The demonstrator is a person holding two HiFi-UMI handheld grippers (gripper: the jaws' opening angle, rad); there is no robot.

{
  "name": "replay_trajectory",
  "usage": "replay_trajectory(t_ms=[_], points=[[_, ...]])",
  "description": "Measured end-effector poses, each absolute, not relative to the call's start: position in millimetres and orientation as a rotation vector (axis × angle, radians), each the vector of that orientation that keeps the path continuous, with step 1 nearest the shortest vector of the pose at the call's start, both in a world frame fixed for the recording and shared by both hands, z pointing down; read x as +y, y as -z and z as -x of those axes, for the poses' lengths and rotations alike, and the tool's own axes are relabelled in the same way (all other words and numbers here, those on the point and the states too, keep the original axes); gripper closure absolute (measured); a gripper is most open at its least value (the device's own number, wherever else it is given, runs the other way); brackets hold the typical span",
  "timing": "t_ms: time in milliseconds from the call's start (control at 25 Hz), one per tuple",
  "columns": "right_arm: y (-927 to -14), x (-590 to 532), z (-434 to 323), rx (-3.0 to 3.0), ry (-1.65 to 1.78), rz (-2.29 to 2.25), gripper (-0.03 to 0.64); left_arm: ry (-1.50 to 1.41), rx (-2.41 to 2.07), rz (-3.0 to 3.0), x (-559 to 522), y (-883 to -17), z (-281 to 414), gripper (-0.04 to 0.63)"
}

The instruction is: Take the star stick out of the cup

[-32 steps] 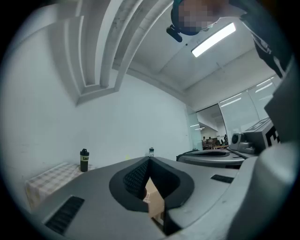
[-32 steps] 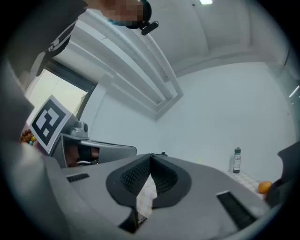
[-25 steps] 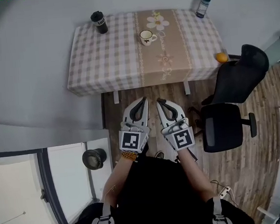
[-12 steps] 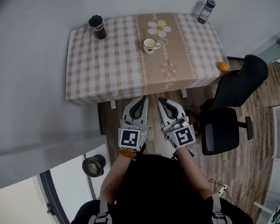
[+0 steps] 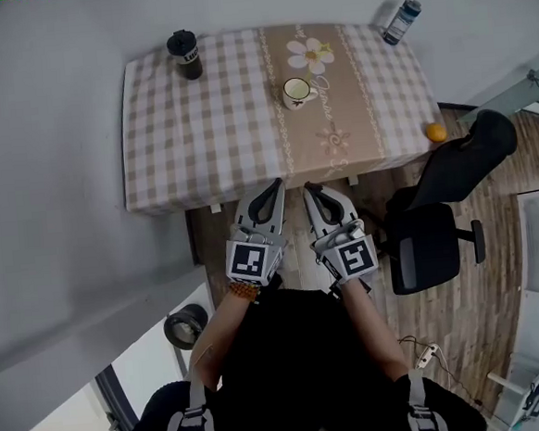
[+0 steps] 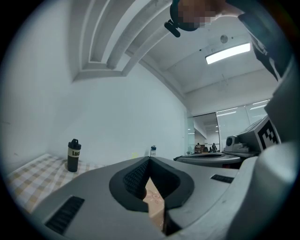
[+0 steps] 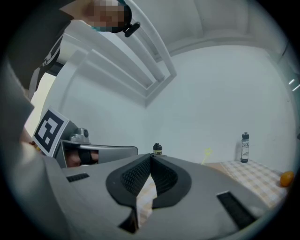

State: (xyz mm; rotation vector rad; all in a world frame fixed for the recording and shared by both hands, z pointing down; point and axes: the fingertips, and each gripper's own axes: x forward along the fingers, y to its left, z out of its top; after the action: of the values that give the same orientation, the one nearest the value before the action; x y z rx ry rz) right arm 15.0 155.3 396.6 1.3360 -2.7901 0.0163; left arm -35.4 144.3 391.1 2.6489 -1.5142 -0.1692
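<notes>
A white cup (image 5: 297, 91) stands on the beige runner of the checked table (image 5: 199, 141). In the right gripper view the yellow star stick (image 7: 206, 153) rises far off, its cup hidden behind the jaws. My left gripper (image 5: 275, 187) and right gripper (image 5: 310, 192) hover side by side over the floor, just short of the table's near edge, well away from the cup. Both point at the table with jaws shut and nothing between them, as the left gripper (image 6: 150, 159) and right gripper (image 7: 151, 157) show in their own views.
A black tumbler (image 5: 185, 55) stands at the table's far left, a bottle (image 5: 401, 21) at its far right corner, an orange (image 5: 437, 133) at the right edge. A black office chair (image 5: 438, 234) is to my right. A round black object (image 5: 185, 326) sits on the floor left.
The table's near edge has come closer to the gripper tips as the person stepped forward. Both grippers stayed shut and side by side.
</notes>
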Motion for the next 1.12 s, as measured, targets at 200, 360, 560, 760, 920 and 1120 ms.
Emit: replay_trajectory(t_ms=[200, 360, 560, 760, 920, 1120], points=[[-404, 135, -10, -2.735, -0.061, -1.386, 0.612, 0.172, -1.461, -2.659, 125, -392, 48, 0.583], [-404, 124, -17, -2.712, -0.076, -1.453, 0.612, 0.178, -1.426, -2.684, 117, -389, 51, 0.583], [-410, 108, -32, -2.667, -0.106, -1.503, 0.612, 0.195, -1.397, -2.677, 105, -390, 54, 0.583], [-415, 82, -41, -2.660, -0.123, -1.530, 0.612, 0.171, -1.366, -2.681, 90, -394, 59, 0.583], [-414, 55, -51, -2.667, -0.118, -1.555, 0.612, 0.158, -1.378, -2.680, 72, -397, 61, 0.583], [-403, 10, -63, -2.699, -0.134, -1.594, 0.612, 0.125, -1.366, -2.696, 44, -390, 63, 0.583]])
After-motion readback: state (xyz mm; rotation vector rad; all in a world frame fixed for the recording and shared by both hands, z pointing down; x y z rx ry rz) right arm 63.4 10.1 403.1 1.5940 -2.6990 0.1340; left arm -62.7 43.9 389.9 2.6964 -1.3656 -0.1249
